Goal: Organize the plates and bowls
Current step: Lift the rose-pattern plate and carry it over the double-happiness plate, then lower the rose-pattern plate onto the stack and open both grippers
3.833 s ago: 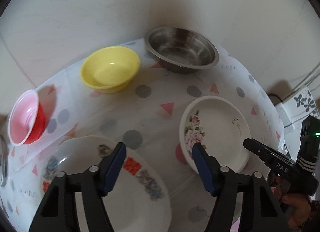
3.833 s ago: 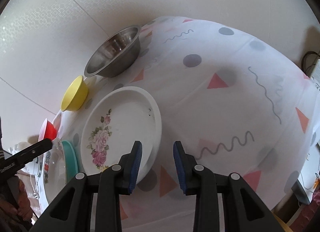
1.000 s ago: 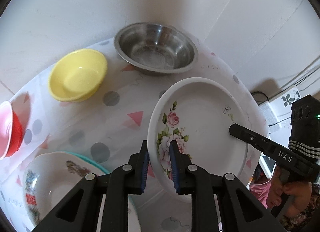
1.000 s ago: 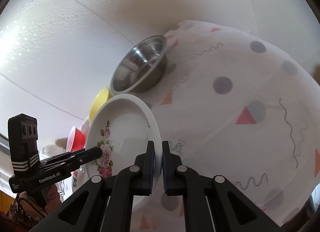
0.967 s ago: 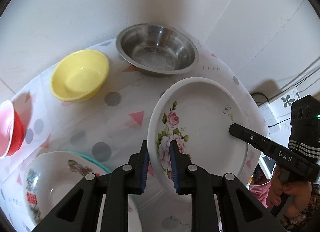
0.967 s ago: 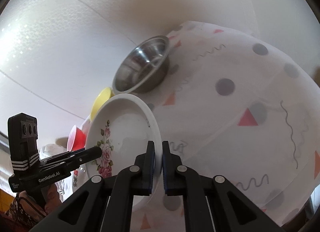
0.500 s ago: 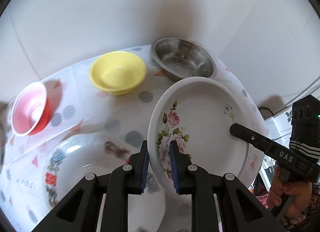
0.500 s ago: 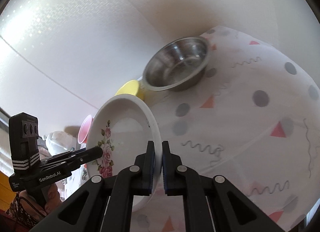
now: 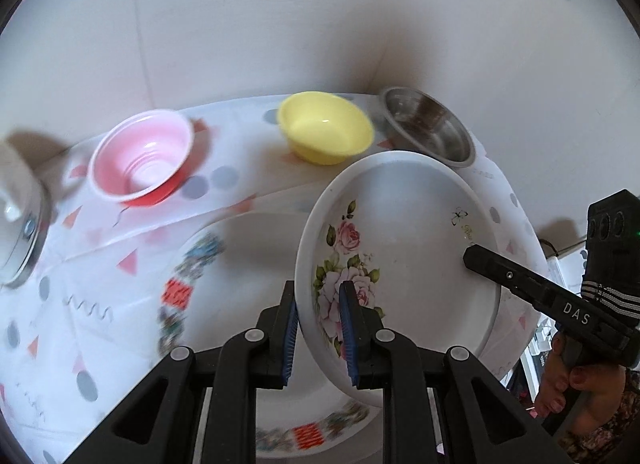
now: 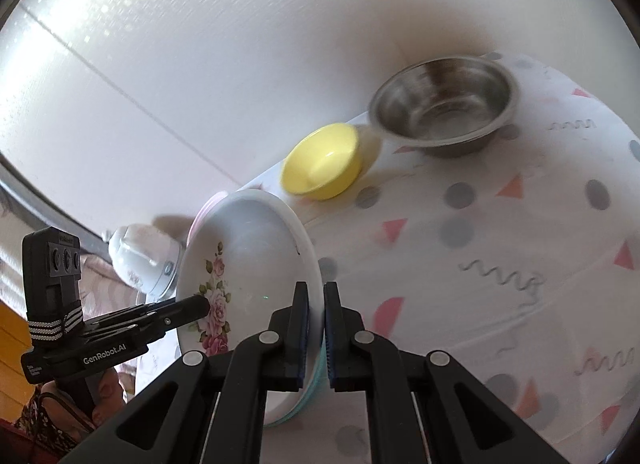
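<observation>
**Rose plate carried over the big plate; bowls not yet sorted**

Going left to right in the left wrist view, a white appliance sits at the far left edge, then a red bowl [image 9: 142, 158] with a pink inside, a yellow bowl [image 9: 326, 132] and a steel bowl [image 9: 428, 132] stand apart in a row along the back of the surface [image 9: 72, 292]. In front of them lies a large patterned plate [image 9: 208, 264], and the rose plate [image 9: 400, 264] hangs tilted above its right part. The left gripper [image 9: 318, 334] pinches the rose plate's near rim between its fingers. The right gripper [image 10: 316, 334] has its fingers pressed onto the opposite rim, so both hold the one plate. By the look of it, the plate stacking is under way: the rose plate is lifted but not set down. The three bowls seem untouched, so nesting them is likely what remains.
</observation>
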`<action>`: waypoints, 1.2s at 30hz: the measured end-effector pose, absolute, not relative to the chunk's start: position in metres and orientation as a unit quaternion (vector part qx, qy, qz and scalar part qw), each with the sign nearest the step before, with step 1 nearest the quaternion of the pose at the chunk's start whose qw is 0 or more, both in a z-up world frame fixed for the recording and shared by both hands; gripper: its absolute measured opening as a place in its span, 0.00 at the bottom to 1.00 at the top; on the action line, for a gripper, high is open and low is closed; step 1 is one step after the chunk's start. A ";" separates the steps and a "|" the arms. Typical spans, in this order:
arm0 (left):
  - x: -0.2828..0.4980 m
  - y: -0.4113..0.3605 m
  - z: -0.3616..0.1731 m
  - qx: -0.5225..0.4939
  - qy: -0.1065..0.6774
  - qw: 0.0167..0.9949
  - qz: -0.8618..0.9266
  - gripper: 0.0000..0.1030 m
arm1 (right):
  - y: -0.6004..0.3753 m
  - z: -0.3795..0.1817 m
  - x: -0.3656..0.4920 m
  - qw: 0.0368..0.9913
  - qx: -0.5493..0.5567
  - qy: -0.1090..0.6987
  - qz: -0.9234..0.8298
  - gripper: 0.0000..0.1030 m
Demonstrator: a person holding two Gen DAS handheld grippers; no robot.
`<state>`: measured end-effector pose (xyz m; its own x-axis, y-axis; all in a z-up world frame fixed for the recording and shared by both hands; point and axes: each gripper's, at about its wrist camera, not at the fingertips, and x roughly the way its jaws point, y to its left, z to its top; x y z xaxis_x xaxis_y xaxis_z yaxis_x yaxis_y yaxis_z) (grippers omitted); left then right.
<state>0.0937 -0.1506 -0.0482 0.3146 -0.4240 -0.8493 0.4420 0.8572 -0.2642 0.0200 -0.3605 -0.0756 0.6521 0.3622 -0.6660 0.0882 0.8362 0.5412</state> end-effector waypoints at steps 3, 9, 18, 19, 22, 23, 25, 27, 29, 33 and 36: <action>0.091 -0.134 -0.054 0.001 0.525 0.812 -0.255 0.19 | -0.346 -0.078 0.023 0.864 0.268 0.417 0.089 0.07; 0.087 -0.102 -0.074 -0.013 0.547 0.806 -0.228 0.19 | -0.313 -0.091 0.033 0.856 0.253 0.438 0.105 0.07; 0.092 -0.083 -0.099 -0.024 0.575 0.793 -0.199 0.19 | -0.290 -0.114 0.050 0.841 0.234 0.473 0.117 0.07; 0.094 -0.082 -0.101 -0.025 0.579 0.791 -0.196 0.20 | -0.289 -0.116 0.052 0.840 0.233 0.476 0.117 0.07; 0.095 -0.082 -0.105 -0.027 0.584 0.789 -0.191 0.20 | -0.287 -0.119 0.057 0.836 0.228 0.485 0.116 0.07; 0.095 -0.083 -0.105 -0.026 0.583 0.789 -0.192 0.20 | -0.288 -0.119 0.058 0.836 0.227 0.487 0.115 0.07; 0.095 -0.083 -0.106 -0.022 0.584 0.789 -0.191 0.20 | -0.289 -0.121 0.060 0.832 0.230 0.493 0.112 0.07; 0.095 -0.085 -0.107 -0.021 0.587 0.787 -0.189 0.19 | -0.291 -0.122 0.061 0.828 0.233 0.498 0.110 0.07; 0.095 -0.086 -0.106 -0.020 0.591 0.785 -0.187 0.19 | -0.292 -0.123 0.062 0.825 0.234 0.504 0.106 0.07; 0.100 -0.092 -0.107 -0.014 0.602 0.778 -0.180 0.20 | -0.291 -0.123 0.064 0.820 0.237 0.513 0.087 0.07; 0.103 -0.093 -0.106 -0.014 0.608 0.775 -0.173 0.20 | -0.292 -0.124 0.066 0.814 0.243 0.521 0.077 0.08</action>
<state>0.1027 -0.0928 -0.1065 0.2018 -0.2852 -0.9370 0.2509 0.9398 -0.2321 0.0658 -0.2921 -0.1236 0.4450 0.3789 -0.8114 0.1280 0.8699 0.4764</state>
